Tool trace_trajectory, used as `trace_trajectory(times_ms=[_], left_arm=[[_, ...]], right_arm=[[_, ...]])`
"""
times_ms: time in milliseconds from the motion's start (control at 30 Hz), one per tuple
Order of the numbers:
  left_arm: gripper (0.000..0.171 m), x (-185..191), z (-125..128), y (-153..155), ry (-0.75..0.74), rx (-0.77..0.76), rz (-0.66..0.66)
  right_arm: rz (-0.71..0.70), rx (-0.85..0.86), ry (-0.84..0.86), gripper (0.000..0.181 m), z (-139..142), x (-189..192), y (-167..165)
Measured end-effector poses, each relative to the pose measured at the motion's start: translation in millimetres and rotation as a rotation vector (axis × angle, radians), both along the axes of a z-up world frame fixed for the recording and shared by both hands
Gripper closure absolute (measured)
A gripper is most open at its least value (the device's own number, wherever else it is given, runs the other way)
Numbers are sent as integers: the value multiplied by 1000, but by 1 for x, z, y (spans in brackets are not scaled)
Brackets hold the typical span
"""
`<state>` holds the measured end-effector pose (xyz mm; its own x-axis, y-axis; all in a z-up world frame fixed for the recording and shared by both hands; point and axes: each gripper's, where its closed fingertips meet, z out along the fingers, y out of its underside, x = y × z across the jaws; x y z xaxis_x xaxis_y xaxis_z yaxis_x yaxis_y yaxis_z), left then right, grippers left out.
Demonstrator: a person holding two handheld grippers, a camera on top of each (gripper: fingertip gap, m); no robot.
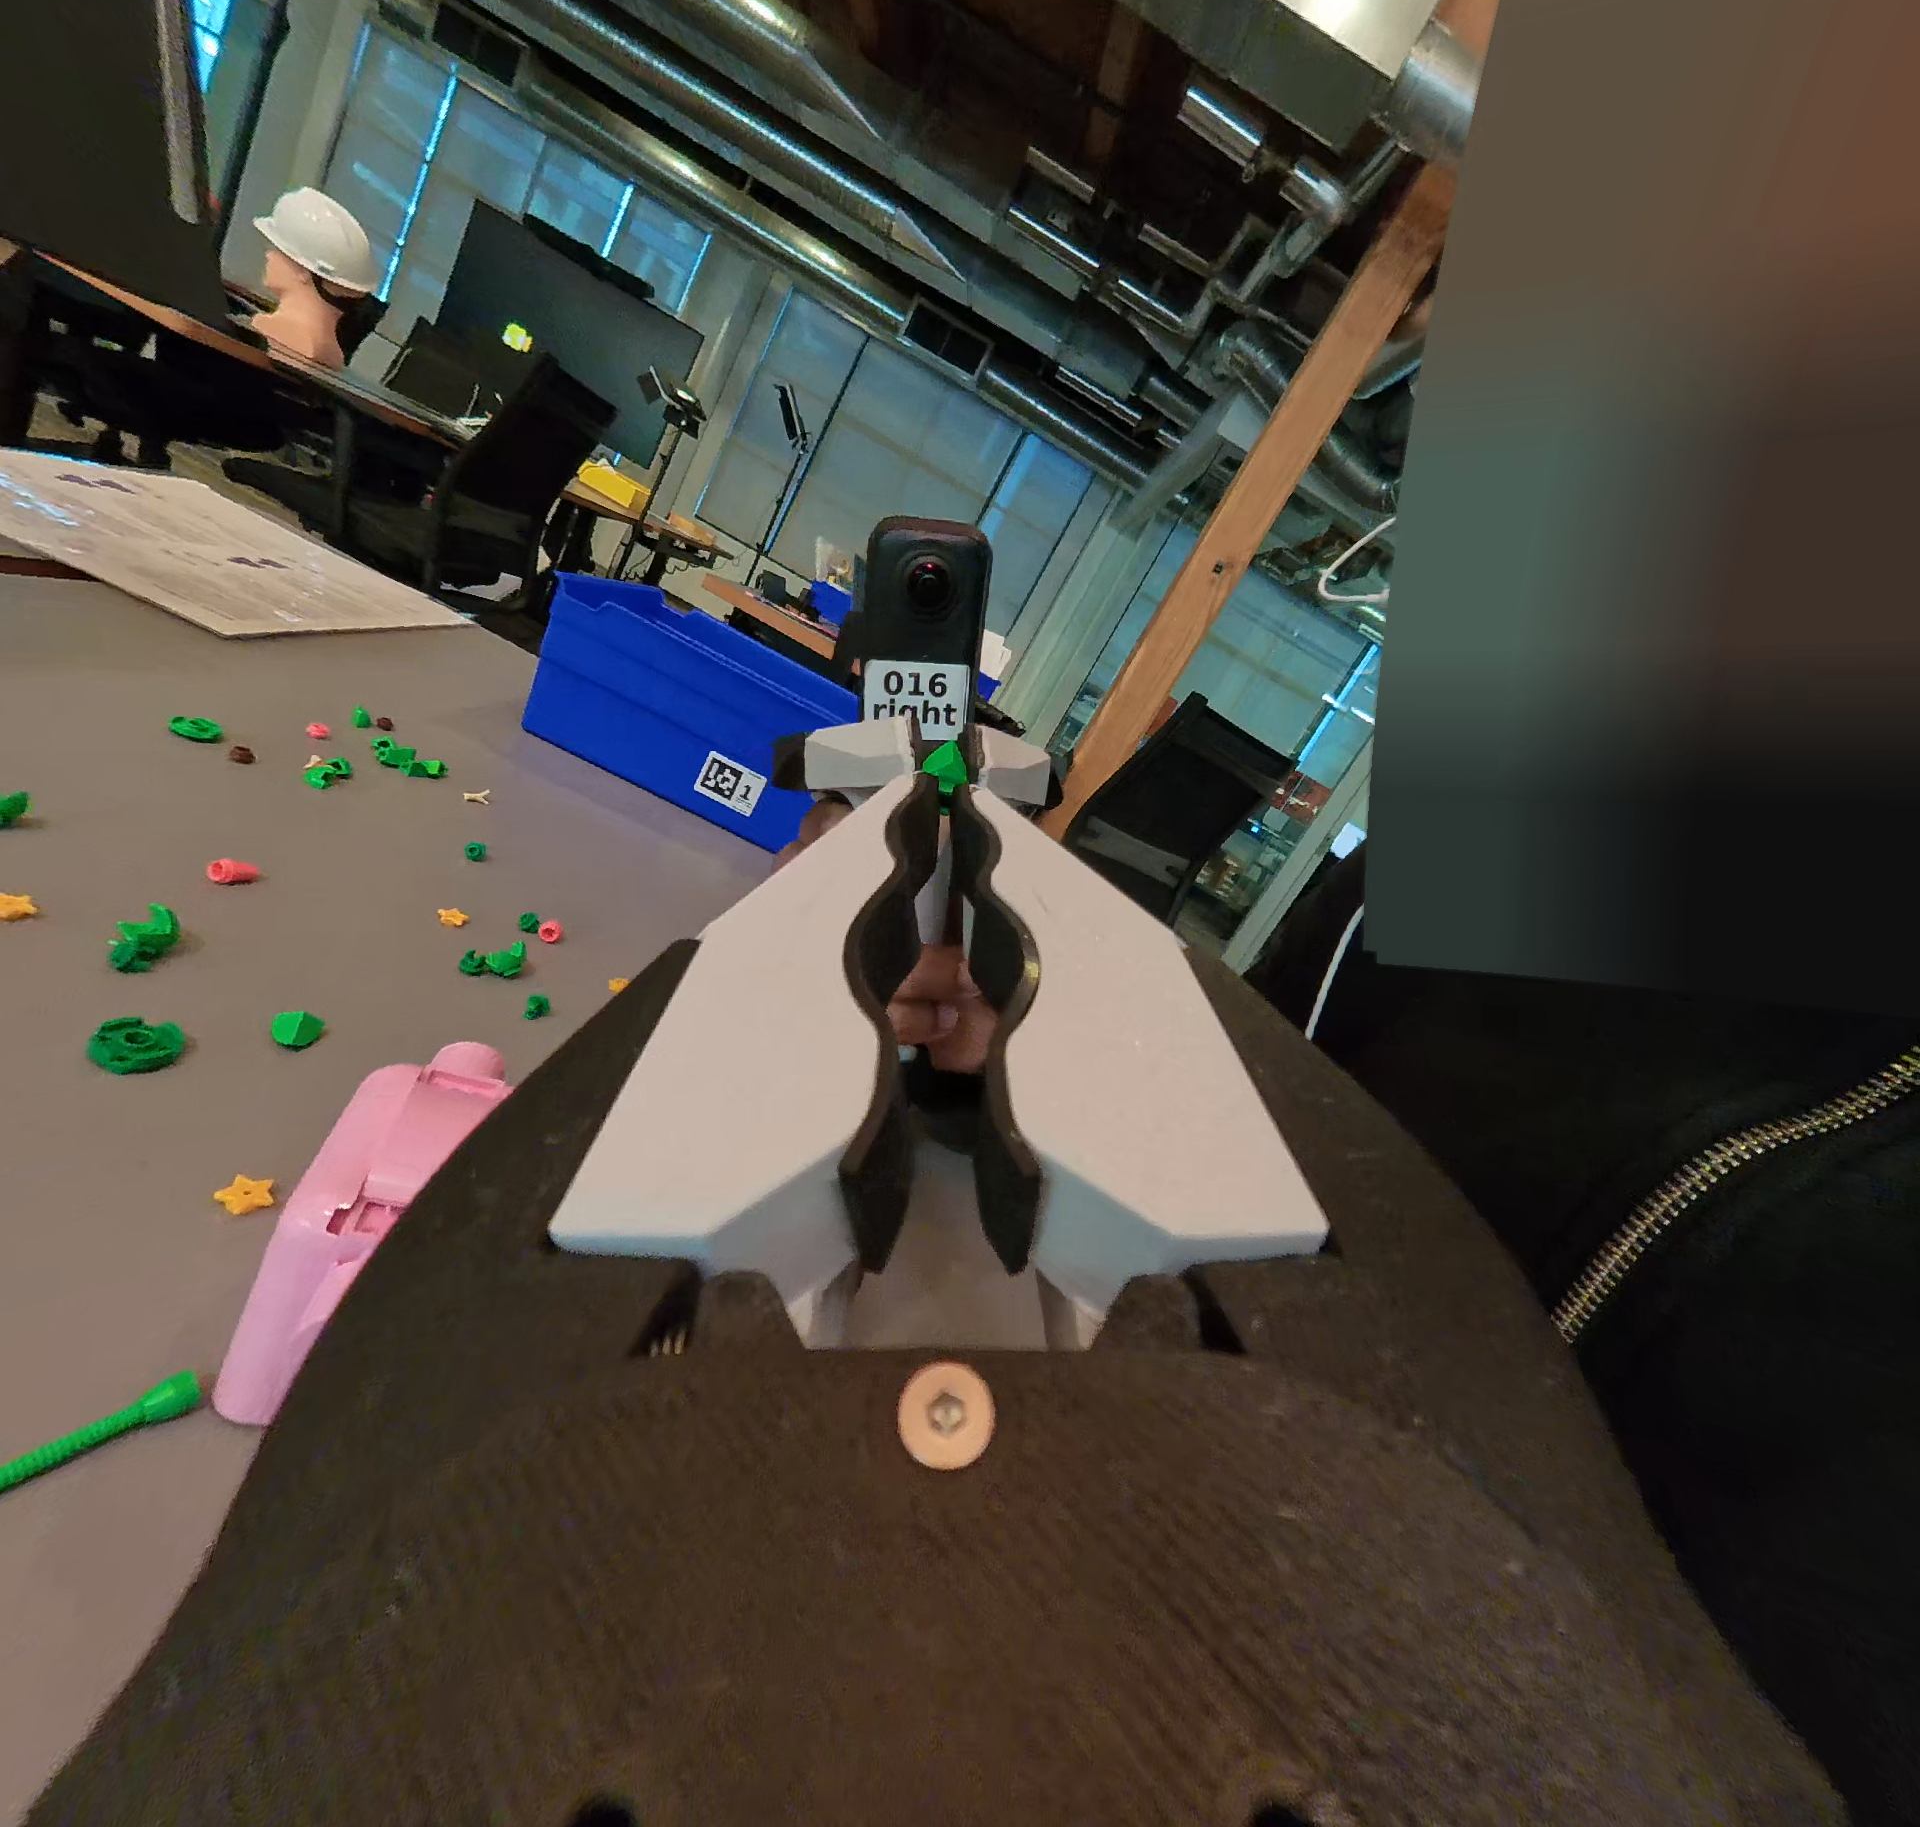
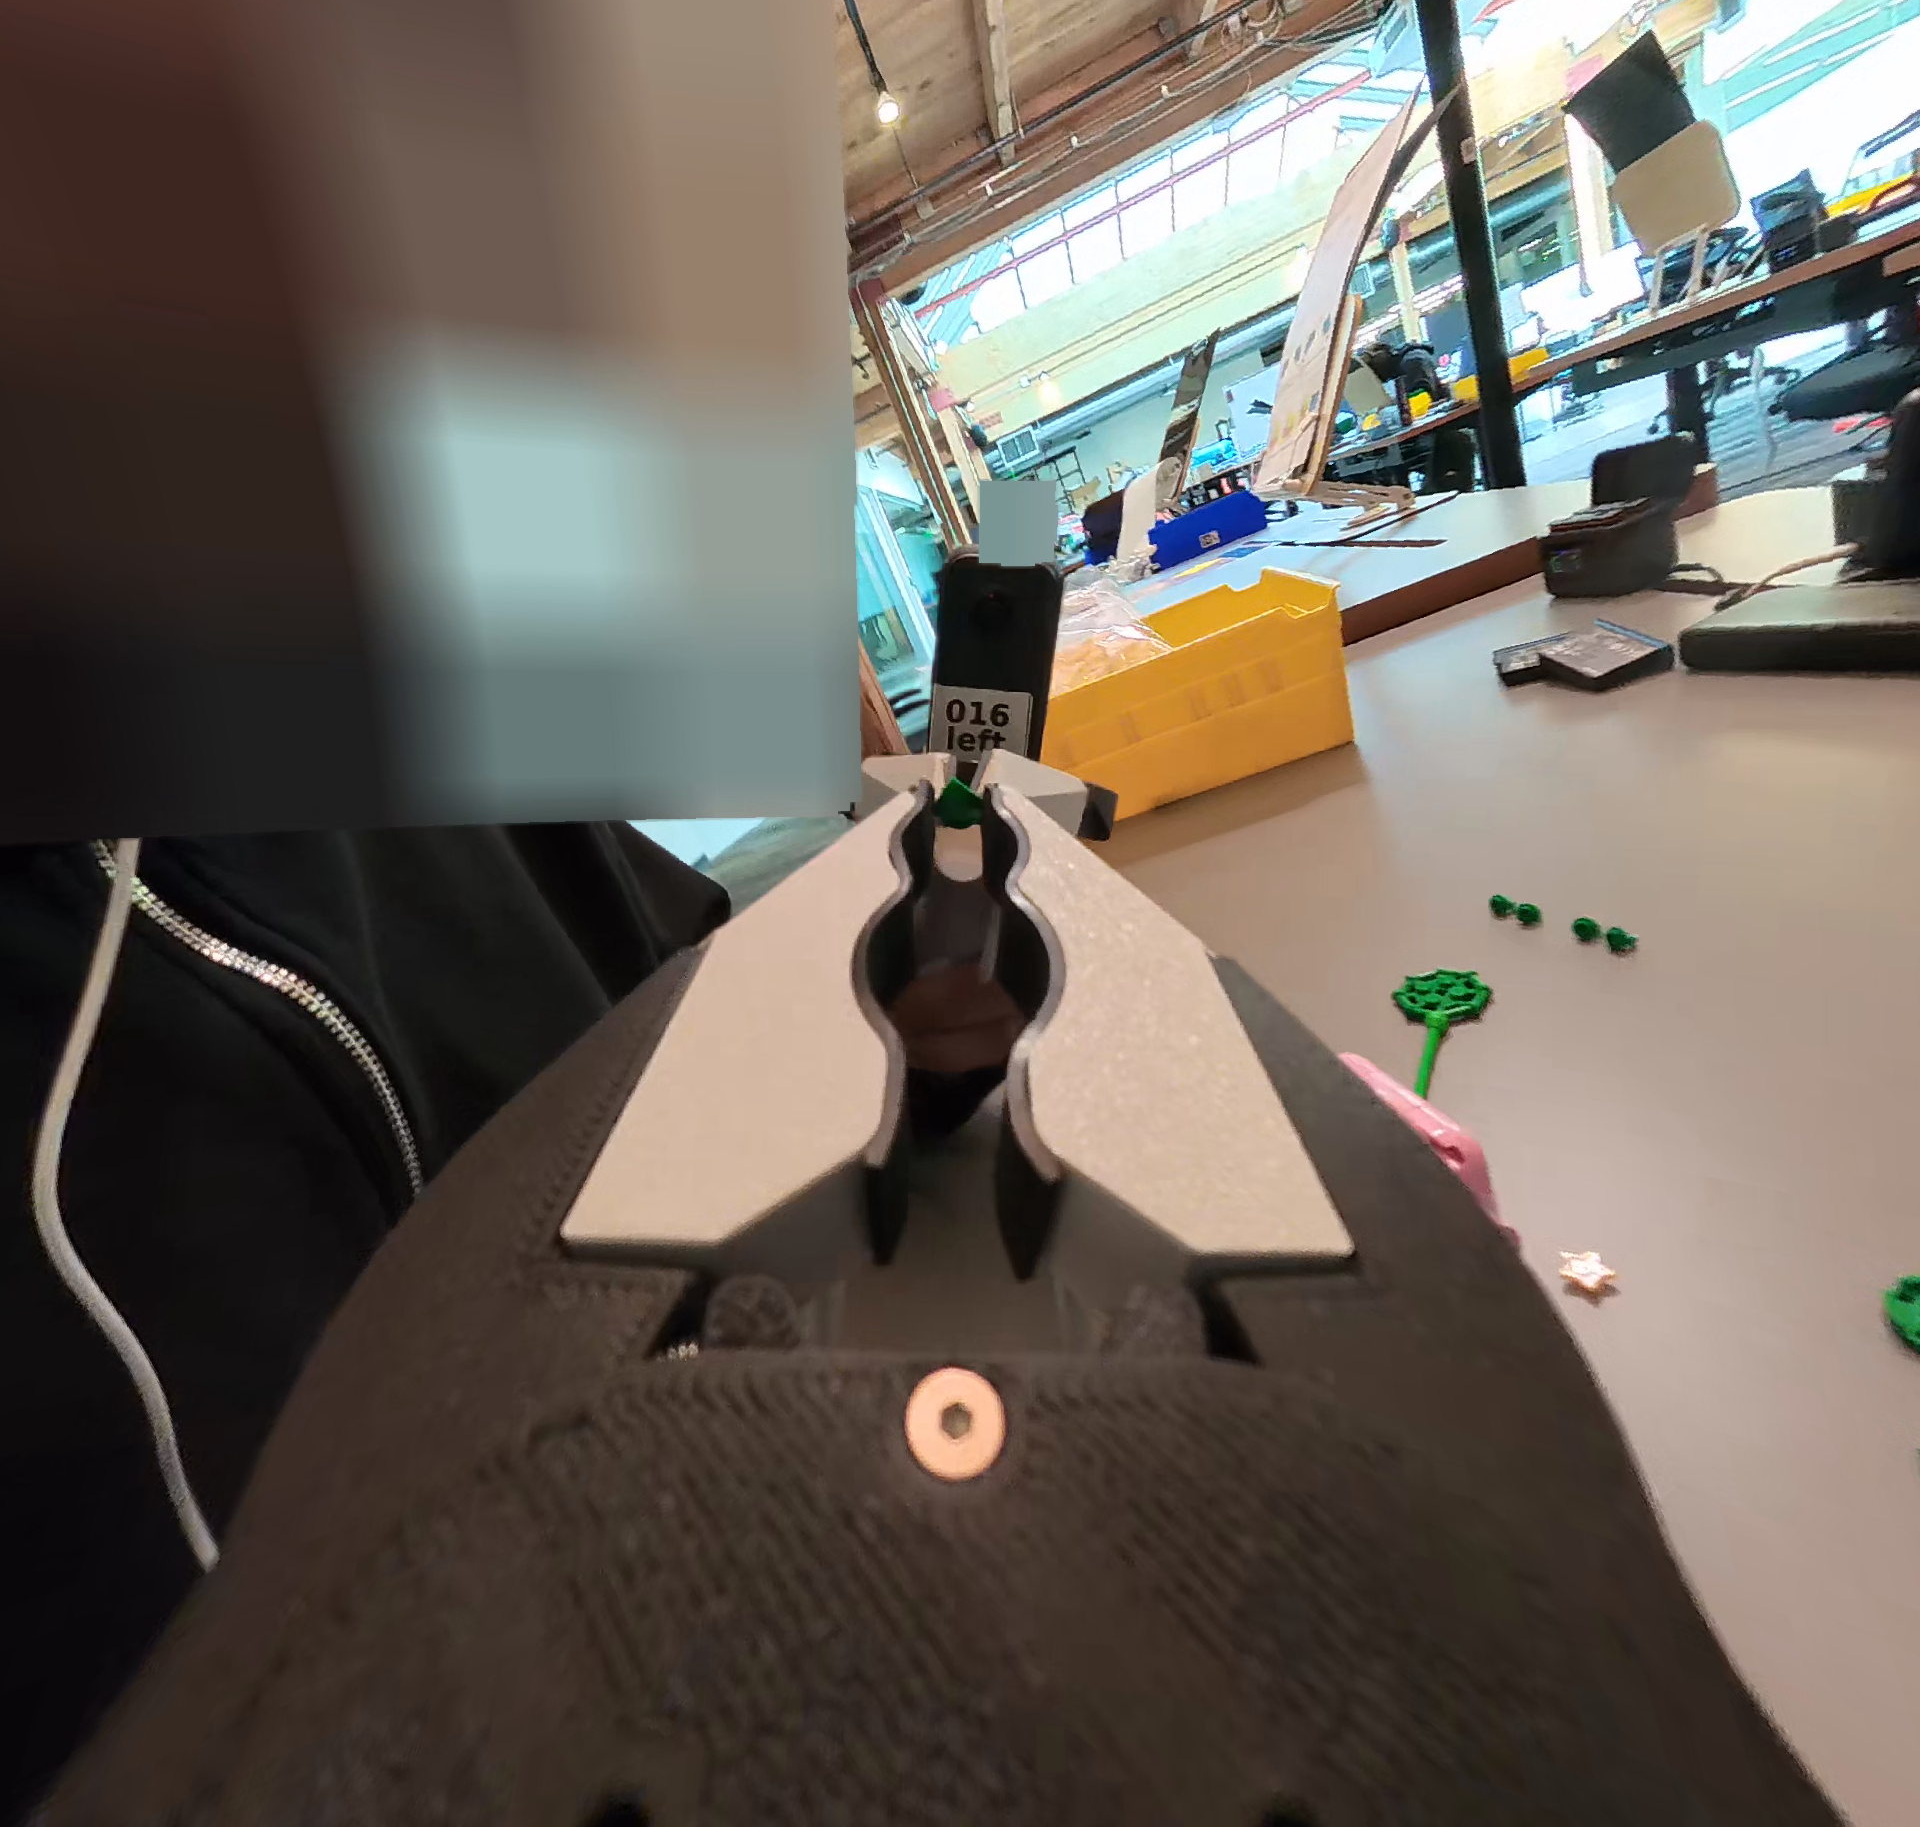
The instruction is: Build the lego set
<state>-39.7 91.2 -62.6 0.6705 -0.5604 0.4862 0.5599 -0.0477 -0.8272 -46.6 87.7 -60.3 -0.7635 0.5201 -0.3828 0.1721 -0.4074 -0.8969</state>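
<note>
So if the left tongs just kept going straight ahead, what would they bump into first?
Probably the right tongs, facing them tip to tip, with a small green lego piece between the tips. Depth is hard to judge, but they look almost touching.

The left gripper and the right gripper were raised above the desk and pointed tip to tip at each other. Each had its jaws drawn nearly together, pinching a small green lego piece at the tips. A hand showed behind the opposing gripper in each wrist view.
</note>
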Motion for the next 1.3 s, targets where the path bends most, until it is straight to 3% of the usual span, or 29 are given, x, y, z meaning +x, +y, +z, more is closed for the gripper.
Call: trace_trajectory(times_ms=[333,533,967,1300], left_arm=[[171,6,0,-1,-46,-3,-65],[171,7,2,-3,88,24,23],[171,15,-3,-3,277,20,66],[171,12,-6,-2,353,15,106]], right_arm=[[-14,118,59,174,0,6,-2],[10,79,45,175,2,7,-5],[88,113,-11,177,-5,14,-7],[61,-15,-45,165,0,9,12]])
